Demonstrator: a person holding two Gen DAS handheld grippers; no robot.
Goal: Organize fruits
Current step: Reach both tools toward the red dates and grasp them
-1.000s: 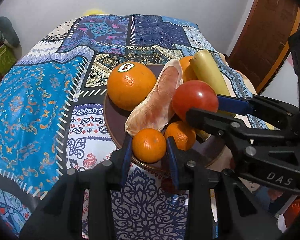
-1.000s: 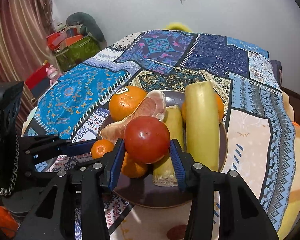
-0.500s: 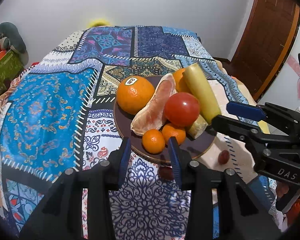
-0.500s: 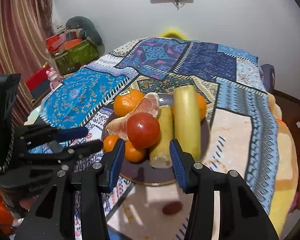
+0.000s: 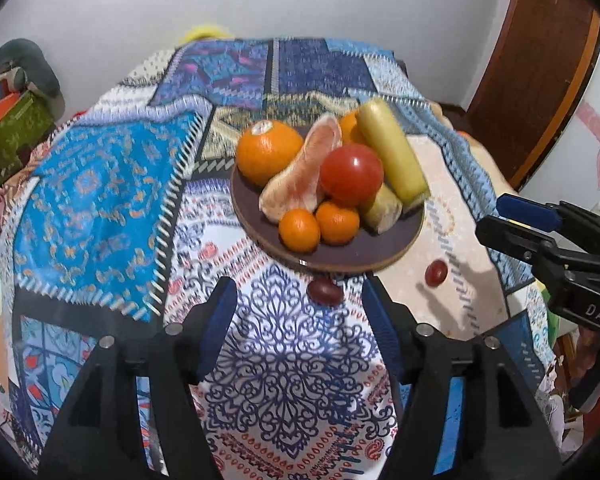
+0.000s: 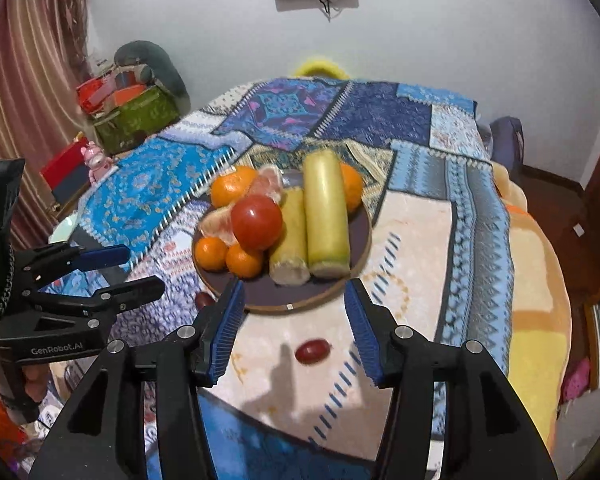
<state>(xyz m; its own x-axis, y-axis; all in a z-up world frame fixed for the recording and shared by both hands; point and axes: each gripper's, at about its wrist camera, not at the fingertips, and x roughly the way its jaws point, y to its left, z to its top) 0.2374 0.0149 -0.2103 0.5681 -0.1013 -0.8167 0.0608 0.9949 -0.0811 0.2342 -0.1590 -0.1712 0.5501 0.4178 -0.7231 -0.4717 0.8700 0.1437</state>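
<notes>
Dark brown and round, the plate (image 5: 384, 246) sits on a patchwork tablecloth (image 5: 100, 184) with the fruit heaped on it: a red tomato (image 5: 352, 174) on top, a big orange (image 5: 268, 152) at the back left, a peeled pinkish segment of citrus (image 5: 300, 176) leaning between them, two small tangerines (image 5: 318, 226) at the front edge, and two pale yellow-green stalks (image 6: 326, 216) lying side by side along the right.

The left gripper (image 5: 296, 316) hangs just short of the plate's near rim, its blue-padded jaws spread wide with nothing between them. A small dark red fruit (image 5: 325, 291) lies on the cloth right in front of that gap, touching or almost touching the plate's edge. A second small red fruit (image 6: 313, 351) lies apart from the plate on the pale patch of cloth, and in the right wrist view it sits between the fingers of the right gripper (image 6: 296, 330), which is also spread wide and empty, its tips close to the plate's rim.
</notes>
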